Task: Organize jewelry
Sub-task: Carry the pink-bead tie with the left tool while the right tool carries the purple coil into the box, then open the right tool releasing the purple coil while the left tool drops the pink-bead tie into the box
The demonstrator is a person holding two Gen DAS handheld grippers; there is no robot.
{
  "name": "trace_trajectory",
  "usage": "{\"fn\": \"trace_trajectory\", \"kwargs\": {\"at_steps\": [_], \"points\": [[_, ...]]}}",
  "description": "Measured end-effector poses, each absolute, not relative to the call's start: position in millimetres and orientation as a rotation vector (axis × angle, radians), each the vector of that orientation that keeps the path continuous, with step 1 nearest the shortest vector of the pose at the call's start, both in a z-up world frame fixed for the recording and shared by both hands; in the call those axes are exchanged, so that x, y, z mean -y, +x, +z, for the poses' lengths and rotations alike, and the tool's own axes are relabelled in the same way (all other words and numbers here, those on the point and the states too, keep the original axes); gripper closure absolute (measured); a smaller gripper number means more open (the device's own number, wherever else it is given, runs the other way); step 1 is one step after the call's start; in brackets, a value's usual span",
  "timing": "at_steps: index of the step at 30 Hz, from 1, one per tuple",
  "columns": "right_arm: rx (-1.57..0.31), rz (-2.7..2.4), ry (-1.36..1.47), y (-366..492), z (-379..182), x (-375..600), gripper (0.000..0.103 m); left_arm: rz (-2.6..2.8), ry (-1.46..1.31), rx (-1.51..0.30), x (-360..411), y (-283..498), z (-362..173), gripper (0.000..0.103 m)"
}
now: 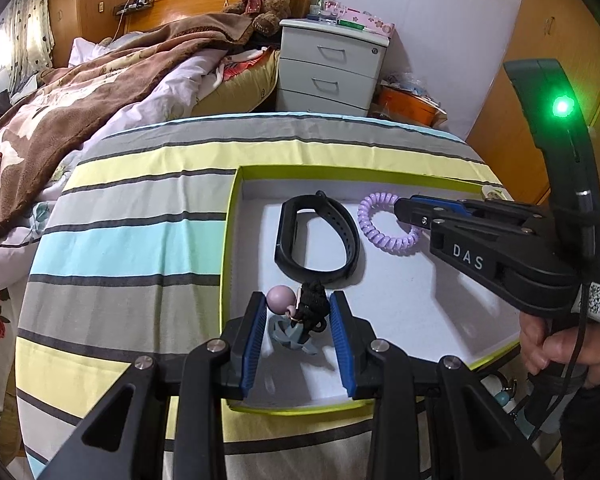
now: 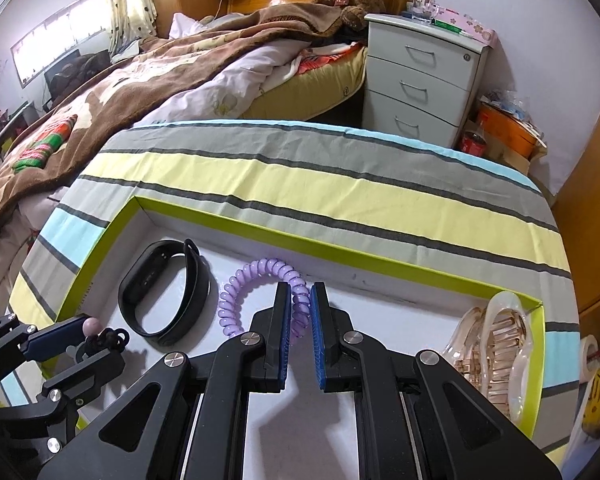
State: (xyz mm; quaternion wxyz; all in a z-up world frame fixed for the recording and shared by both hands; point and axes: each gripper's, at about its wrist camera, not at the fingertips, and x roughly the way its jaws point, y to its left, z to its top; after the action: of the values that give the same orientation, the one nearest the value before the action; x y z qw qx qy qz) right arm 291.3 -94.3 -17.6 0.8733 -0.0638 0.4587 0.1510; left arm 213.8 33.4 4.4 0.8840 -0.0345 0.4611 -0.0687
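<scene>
The left tongs (image 1: 298, 312) pinch a small charm (image 1: 300, 312), a pink bead on a knotted black cord, low over the white floor of the box (image 1: 400, 312) that sits on the striped counter (image 1: 140, 240). The right tongs (image 2: 300, 312) are pressed nearly together on one side of the purple coil hair tie (image 2: 260, 284), also inside the box. A black wristband (image 1: 316, 236) lies just beyond the left tongs, between the two tools; a clear hair claw (image 2: 496, 344) rests to the right of the right tongs, against the box wall.

The risks, as I judge them: the springy coil could stick to the ribbed pads or bounce onto the wristband when let go. The charm's loose cord may catch on a pad and drag back out. The two tools work close together and could knock each other.
</scene>
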Motion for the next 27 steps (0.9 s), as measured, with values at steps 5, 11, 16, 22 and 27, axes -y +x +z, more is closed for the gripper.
{"fn": "trace_trajectory", "kwargs": {"at_steps": [5,11,16,22,27], "points": [[-0.976,0.313,-0.129,293.0,-19.5,94.1,0.093,-0.143,-0.074,-0.964,-33.1,213.9,3.6,0.069],[-0.987,0.307,-0.106,295.2,-20.4,95.4,0.092,-0.143,-0.071,-0.966,-32.9,214.6,3.9,0.069],[-0.985,0.308,-0.102,295.3,-20.4,95.9,0.092,-0.146,-0.072,-0.968,-32.7,216.4,3.4,0.068],[-0.982,0.304,-0.096,294.8,-20.1,96.5,0.09,-0.149,-0.074,-0.97,-33.5,217.1,2.6,0.068],[-0.976,0.303,-0.093,294.6,-18.4,97.3,0.084,-0.152,-0.074,-0.971,-33.2,217.1,2.6,0.066]]}}
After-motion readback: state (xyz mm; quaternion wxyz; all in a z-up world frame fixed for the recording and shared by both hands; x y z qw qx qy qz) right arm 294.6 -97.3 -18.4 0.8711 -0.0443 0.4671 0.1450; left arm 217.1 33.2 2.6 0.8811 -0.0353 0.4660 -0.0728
